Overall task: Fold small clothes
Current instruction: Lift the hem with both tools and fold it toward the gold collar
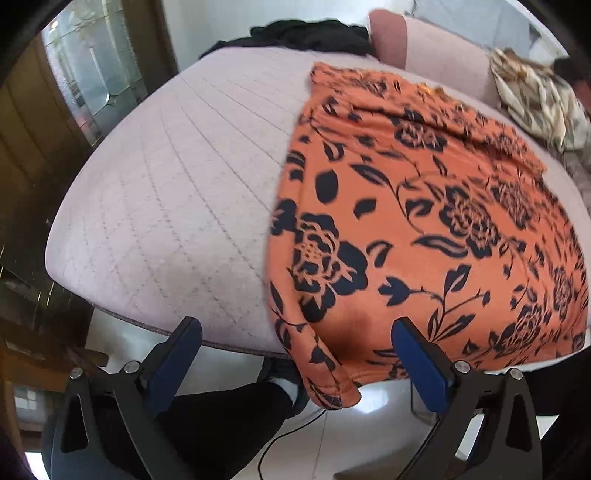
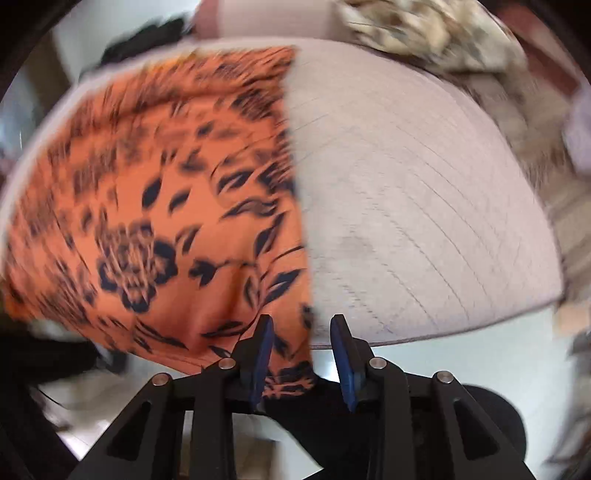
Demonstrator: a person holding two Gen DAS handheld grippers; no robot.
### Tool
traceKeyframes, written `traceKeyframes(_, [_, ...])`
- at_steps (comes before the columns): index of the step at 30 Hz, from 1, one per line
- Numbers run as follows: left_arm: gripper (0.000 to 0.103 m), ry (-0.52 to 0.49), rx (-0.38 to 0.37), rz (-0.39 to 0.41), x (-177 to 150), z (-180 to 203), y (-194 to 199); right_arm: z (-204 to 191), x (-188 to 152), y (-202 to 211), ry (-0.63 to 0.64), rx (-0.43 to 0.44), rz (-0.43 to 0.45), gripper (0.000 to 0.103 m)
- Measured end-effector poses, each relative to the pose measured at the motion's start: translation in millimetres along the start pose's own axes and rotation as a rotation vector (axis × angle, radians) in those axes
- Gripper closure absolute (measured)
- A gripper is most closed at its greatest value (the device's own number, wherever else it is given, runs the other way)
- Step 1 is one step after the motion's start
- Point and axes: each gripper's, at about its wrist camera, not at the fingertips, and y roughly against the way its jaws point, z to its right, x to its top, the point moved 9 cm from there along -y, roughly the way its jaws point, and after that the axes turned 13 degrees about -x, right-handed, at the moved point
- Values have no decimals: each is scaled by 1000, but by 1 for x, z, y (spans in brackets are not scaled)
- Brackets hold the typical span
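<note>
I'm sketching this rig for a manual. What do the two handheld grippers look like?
Both match: the left gripper and right gripper have black angular linkage arms with silver pivot bolts and triangular cut-outs, ending in flat blue finger pads. No markings are readable.

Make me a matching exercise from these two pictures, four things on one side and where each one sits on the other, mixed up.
Things:
1. orange floral garment
2. black clothing
3. beige patterned cloth
4. left claw

Places:
A. heaped at the far right of the cushion
B. open at the cushion's near edge
C. spread flat, near edge hanging over the front
D. bunched at the cushion's far edge

Pairs: 1-C, 2-D, 3-A, 4-B
</note>
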Motion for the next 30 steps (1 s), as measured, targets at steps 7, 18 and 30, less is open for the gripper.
traceKeyframes(7, [1, 18, -99, -117, -14, 3, -18, 18, 11, -2, -202, 205, -25, 23])
traceKeyframes(18, [49, 96, -228, -160, -19, -16, -22, -35, -23, -38, -66, 226, -217, 81])
traceKeyframes(30, [30, 179, -211, -202, -17, -54, -25, -28, -19, -25, -12, 261, -233, 88])
